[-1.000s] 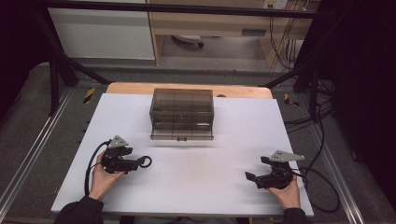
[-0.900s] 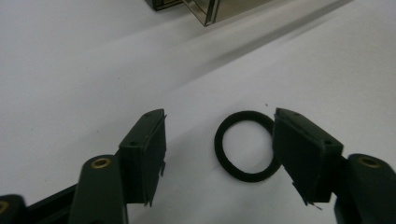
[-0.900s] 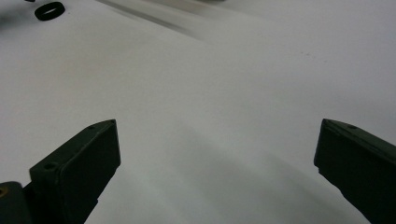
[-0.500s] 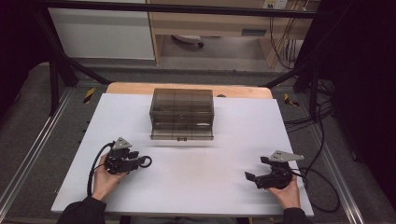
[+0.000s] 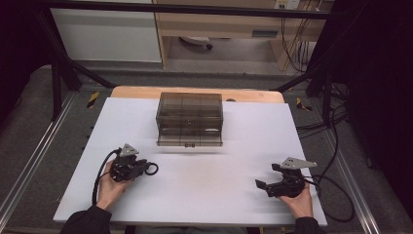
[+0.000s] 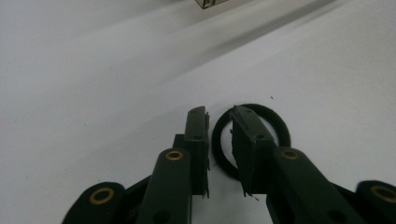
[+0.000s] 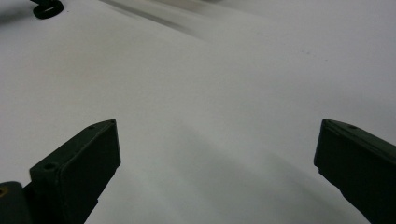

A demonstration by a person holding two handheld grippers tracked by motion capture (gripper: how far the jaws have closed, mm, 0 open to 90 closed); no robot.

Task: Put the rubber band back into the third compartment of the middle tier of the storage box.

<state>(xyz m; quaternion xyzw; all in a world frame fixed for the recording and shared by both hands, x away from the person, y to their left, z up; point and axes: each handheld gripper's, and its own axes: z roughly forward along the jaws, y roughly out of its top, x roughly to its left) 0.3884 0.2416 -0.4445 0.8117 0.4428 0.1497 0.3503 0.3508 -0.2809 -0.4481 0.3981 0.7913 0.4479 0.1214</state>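
A small black ring (image 5: 153, 169) lies flat on the white board, left of centre. My left gripper (image 5: 145, 167) rests on the board right at it. In the left gripper view the jaws have just been closing and stand a narrow gap apart, the left gripper (image 6: 218, 114) straddling the near arc of the ring (image 6: 280, 130); the pads do not visibly press on it. My right gripper (image 5: 268, 176) sits at the front right with its jaws wide apart and only bare board between them (image 7: 217, 128). From there the ring (image 7: 46, 8) appears far off at the top left.
A smoky translucent plastic box (image 5: 190, 118) stands at the back middle of the white board (image 5: 243, 146), on a wooden table (image 5: 253, 95). Black cables (image 5: 336, 195) trail off the right edge. Metal frame rails run along both sides.
The left gripper's jaws have drawn together from wide apart to a narrow gap around the ring's edge. Both hands and the right gripper have stayed put.
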